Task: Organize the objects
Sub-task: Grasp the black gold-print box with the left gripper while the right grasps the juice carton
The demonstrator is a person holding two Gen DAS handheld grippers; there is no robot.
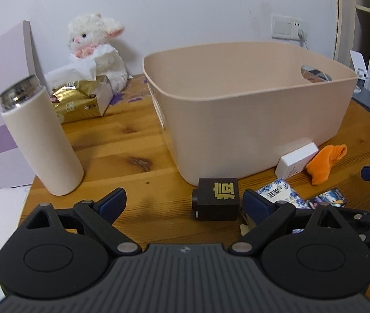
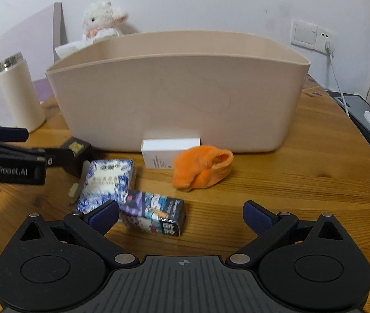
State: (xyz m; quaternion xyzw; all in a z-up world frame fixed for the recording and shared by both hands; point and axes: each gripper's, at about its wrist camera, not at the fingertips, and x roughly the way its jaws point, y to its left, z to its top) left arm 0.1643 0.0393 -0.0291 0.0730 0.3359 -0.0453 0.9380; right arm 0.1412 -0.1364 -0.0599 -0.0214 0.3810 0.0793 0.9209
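Note:
A beige plastic bin (image 1: 250, 109) (image 2: 179, 99) stands on the wooden table. In front of it lie a black cube (image 1: 216, 199) (image 2: 76, 151) with a gold character, a white box (image 1: 295, 160) (image 2: 168, 152), an orange cloth (image 1: 324, 163) (image 2: 200, 168), a blue-and-white tissue pack (image 1: 279, 191) (image 2: 107, 182) and a dark printed carton (image 1: 328, 199) (image 2: 154, 214). My left gripper (image 1: 185, 203) is open; the cube sits between its fingers, near the right one. My right gripper (image 2: 182, 219) is open, with the carton between its fingers, near the left one.
A white bottle (image 1: 41, 140) (image 2: 20, 94) with a steel top stands left of the bin. A gold tissue box (image 1: 80, 99) and a white plush toy (image 1: 98, 49) (image 2: 104, 20) sit behind. A wall socket (image 2: 312, 36) with a cable is at the right.

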